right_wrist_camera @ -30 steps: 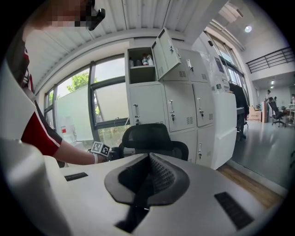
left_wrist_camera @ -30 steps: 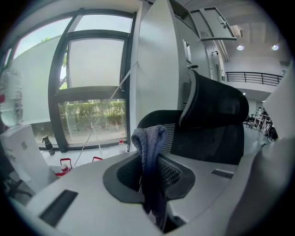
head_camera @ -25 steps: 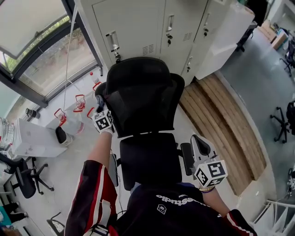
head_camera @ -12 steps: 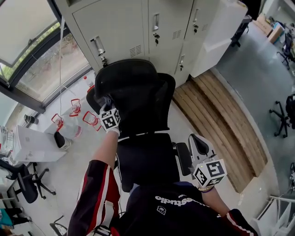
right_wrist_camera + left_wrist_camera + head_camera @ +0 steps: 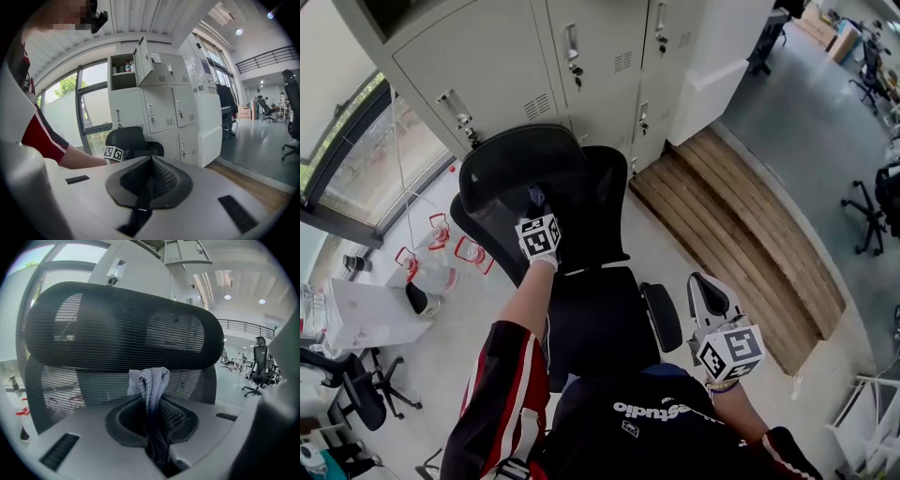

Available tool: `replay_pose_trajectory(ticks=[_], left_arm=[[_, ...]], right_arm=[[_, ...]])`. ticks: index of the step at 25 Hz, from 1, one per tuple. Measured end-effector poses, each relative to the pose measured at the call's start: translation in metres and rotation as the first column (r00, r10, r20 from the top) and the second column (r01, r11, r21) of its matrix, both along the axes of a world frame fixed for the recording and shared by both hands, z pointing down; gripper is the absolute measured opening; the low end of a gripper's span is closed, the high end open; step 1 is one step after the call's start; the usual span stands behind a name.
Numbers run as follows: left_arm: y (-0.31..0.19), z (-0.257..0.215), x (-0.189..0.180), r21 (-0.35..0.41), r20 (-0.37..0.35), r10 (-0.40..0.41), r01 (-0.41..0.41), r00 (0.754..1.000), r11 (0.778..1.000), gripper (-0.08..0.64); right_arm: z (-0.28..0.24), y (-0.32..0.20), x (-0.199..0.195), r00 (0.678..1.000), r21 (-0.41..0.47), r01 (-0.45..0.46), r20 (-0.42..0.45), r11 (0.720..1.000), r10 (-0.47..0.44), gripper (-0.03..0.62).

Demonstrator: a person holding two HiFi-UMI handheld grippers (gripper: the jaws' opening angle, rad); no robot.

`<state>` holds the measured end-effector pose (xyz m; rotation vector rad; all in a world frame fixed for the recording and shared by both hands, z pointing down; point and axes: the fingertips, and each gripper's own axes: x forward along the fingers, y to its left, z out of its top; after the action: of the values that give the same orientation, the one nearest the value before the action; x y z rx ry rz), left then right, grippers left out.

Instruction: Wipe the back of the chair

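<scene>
Cloth [image 5: 149, 380] sits clamped between the closed jaws of the left gripper [image 5: 535, 202], up at the mesh chair back [image 5: 602, 211] just below the headrest [image 5: 122, 324]. The right gripper [image 5: 706, 298], jaws together and empty, hangs beside the seat [image 5: 600, 323].

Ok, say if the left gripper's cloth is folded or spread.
Folded: the cloth stands bunched in pleats, pinched by the left gripper.

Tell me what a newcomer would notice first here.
The black mesh office chair fills the middle of the head view, seat toward the person, with grey metal lockers right behind it. The left gripper is shut on a crumpled grey cloth, held close to the chair's mesh back below the headrest. The right gripper hangs shut and empty beside the seat.
</scene>
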<state>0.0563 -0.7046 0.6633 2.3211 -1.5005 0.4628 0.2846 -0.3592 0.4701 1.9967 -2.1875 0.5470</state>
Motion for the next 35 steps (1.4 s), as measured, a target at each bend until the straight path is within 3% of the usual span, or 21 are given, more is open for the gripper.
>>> replay_pose_trajectory(ticks=[9,15,20,23,26,29,35], left_arm=[[0.01,0.004,0.108,0.011,-0.021,0.118,-0.118,0.993,0.993,0.057],[0.024,0.002,0.171,0.01,-0.049,0.208,-0.207,0.977,0.978,0.057],[0.05,-0.005,0.228,0.028,0.013,0.391,-0.391,0.92,0.92,0.057],[0.068,-0.021,0.246,0.052,-0.015,0.441,-0.439,0.898,0.897,0.057],[0.088,-0.034,0.239,0.08,-0.012,0.475,-0.472,0.88,0.878,0.057],[0.101,-0.043,0.208,0.101,0.01,0.484,-0.482,0.875,0.87,0.057],[0.112,-0.047,0.094,0.094,0.022,0.383,-0.384,0.923,0.919,0.057]], right_arm=[[0.006,0.029,0.057,0.993,-0.012,-0.116,-0.006,0.993,0.116,0.015],[0.011,0.045,0.074,0.988,-0.019,-0.157,-0.002,0.987,0.157,0.015],[0.012,0.055,0.081,0.984,-0.025,-0.179,0.004,0.984,0.179,0.015],[0.008,0.059,0.082,0.984,-0.014,-0.179,-0.003,0.984,0.179,0.015],[0.004,0.06,0.07,0.987,-0.001,-0.159,0.001,0.987,0.159,0.015],[-0.007,0.054,0.05,0.993,0.023,-0.117,0.002,0.993,0.117,0.015],[-0.021,0.037,-0.014,1.0,0.055,-0.018,-0.02,0.998,0.019,0.015]])
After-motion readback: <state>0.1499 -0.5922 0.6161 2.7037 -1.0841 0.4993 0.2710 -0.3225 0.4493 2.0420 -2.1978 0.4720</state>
